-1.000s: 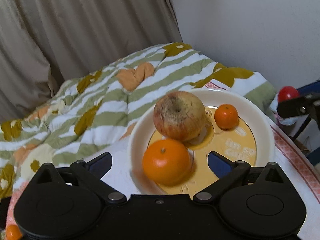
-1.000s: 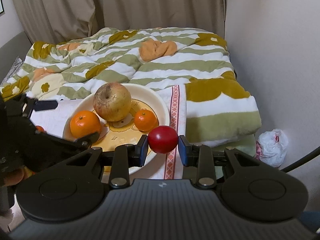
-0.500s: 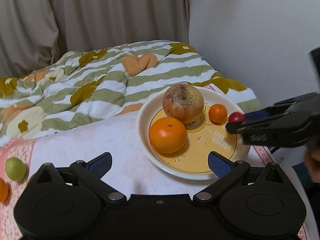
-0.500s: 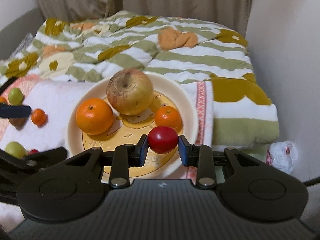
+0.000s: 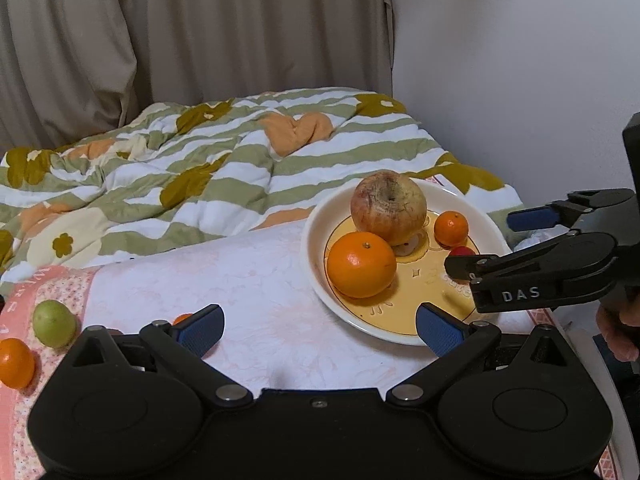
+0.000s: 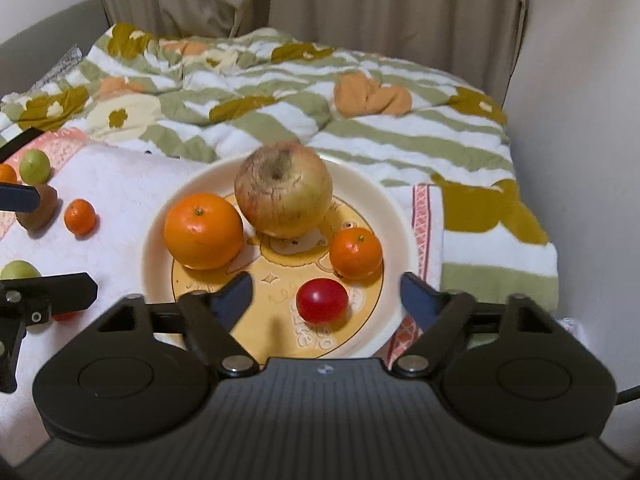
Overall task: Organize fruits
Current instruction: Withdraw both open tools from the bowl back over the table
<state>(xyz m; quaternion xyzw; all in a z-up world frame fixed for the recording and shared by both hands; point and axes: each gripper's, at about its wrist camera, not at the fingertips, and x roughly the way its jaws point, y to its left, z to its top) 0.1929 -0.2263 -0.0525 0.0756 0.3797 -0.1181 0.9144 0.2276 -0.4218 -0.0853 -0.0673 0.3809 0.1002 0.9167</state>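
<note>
A cream plate point(image 6: 154, 240) with a yellow centre sits on the white cloth. It holds a blotchy apple point(image 6: 284, 188), a large orange point(image 6: 203, 230), a small mandarin point(image 6: 355, 253) and a red tomato point(image 6: 322, 300). My right gripper point(image 6: 326, 286) hangs over the plate's near side with its jaws opening wide. The tomato lies on the plate between the fingers, touched by neither. In the left wrist view the plate point(image 5: 316, 224) is at the right, with the right gripper point(image 5: 484, 242) over it. My left gripper point(image 5: 320, 320) is open and empty, near the plate's front-left rim.
Loose fruit lies on the cloth to the left: a green fruit point(image 5: 54, 322), a small orange point(image 5: 16, 362), a mandarin point(image 6: 80, 216) and a brown kiwi point(image 6: 38, 210). A striped quilt point(image 5: 200, 168) is bunched behind the plate. A wall closes off the right side.
The right gripper lowered over the plate, spread its jaws and let the tomato go onto the plate. The left gripper drew back and to the left, away from the plate.
</note>
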